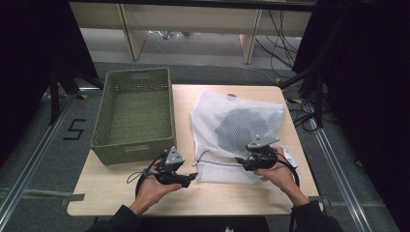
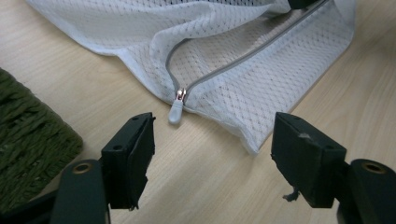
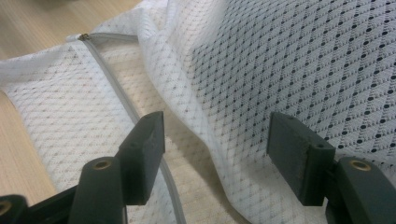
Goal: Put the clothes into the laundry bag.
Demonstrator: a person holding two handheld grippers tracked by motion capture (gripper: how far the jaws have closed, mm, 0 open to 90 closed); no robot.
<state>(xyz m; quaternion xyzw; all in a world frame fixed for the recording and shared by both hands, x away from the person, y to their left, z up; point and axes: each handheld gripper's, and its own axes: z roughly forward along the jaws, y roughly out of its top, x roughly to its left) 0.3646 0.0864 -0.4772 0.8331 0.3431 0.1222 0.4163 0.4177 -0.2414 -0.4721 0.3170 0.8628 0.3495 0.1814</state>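
You sit at a pale wooden tabletop (image 1: 232, 195) with a hand-held gripper in each hand, both near the edge closest to you. A white mesh laundry bag (image 1: 232, 121) lies flat on the right half of the tabletop, something dark and round showing through its netting; an empty olive-green woven basket (image 1: 134, 145) stands to its left, just apart from it. The bag's grey zipper (image 2: 243, 58) runs along its near edge, which is likely why both tools are gathered there. Your left hand-held gripper (image 1: 186, 179) hovers just off the bag's near left corner, jaws spread wide and holding nothing; in the left gripper view the small pale zipper pull (image 2: 175, 112) lies on the wood just ahead, between the jaws' line of approach, so you seem lined up to take it. Your right hand-held gripper (image 1: 249, 162) rests over the bag's near edge, jaws also wide apart and empty, straddling a raised fold of mesh beside the zipper, probably placed to pin or pinch the fabric so the bag stays put
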